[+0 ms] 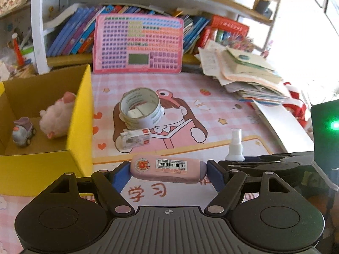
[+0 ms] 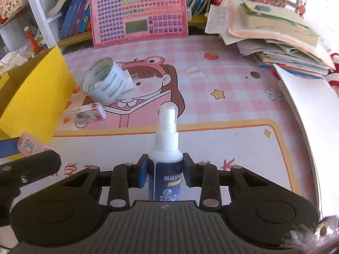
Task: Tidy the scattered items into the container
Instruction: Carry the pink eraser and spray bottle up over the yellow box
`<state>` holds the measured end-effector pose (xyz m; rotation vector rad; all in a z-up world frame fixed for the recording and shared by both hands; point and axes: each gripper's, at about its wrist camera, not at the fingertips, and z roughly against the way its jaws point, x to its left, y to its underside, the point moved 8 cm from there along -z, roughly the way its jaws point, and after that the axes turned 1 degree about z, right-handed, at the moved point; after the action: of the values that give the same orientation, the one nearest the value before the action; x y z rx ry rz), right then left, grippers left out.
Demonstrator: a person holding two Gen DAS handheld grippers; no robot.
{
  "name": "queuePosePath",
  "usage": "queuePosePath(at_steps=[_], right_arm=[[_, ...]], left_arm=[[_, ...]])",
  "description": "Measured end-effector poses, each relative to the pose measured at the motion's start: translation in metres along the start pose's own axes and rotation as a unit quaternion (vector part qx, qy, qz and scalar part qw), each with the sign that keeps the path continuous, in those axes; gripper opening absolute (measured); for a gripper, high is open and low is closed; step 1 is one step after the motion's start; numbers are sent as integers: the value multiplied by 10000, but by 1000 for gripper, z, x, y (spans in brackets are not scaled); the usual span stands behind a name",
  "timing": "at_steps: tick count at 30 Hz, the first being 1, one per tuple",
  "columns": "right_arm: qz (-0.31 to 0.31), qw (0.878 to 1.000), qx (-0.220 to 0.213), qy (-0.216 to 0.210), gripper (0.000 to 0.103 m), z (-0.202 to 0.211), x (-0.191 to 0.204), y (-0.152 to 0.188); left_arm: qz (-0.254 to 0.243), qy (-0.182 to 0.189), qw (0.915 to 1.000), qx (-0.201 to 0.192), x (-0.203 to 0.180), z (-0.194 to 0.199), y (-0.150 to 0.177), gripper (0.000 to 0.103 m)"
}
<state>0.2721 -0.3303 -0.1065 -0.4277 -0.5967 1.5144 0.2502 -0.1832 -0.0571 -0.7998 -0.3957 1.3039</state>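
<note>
Box: yellow open-top cardboard box [image 1: 80,127] at far left; near wall cut off by the left gripper body. Inside, a pink plush toy [image 1: 57,116] and a small grey-purple toy car [image 1: 22,132].
Tape: wide white tape roll [image 1: 141,108] on the pink cartoon desk mat [image 1: 211,110], right of box; printed text too blurred to read.
Small box: white-and-red small carton [image 1: 136,138] just near of tape; print unreadable.
Left gripper: left gripper [image 1: 168,170] closed onto pink rounded plastic case [image 1: 168,169], blue pads [image 1: 119,175] on both ends; long axis left-right, barcode label up, red round emblem at left end. Sits near edge, just right of box.
Mat writing: orange "学习" under the case, partly hidden.
Right gripper: right gripper [image 2: 165,172] clamped on white-capped spray bottle with dark blue label [image 2: 166,158], upright, nozzle up; label reads "眼镜护", rest cut off. Near centre of mat.
Far: pink keyboard-style learning tablet [image 1: 137,44] leaning on books.
Right: messy paper-and-book stack [image 2: 275,33], blurred.
</note>
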Motion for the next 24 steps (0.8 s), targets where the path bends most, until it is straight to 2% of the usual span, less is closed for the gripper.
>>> queuePosePath(at_steps=[7,13,24], right_arm=[[-161,9993,-221,235,31,32,19,19],[-228,9991,-165,327,31,58,40,44],[-232,9993,-242,154,31,104,93,88]], left_arm=[[17,145,9997,-197,30,44,20,78],[190,141,9996,-175,57,71,42,78],[261,88,9995,-165,96,118,76,78]])
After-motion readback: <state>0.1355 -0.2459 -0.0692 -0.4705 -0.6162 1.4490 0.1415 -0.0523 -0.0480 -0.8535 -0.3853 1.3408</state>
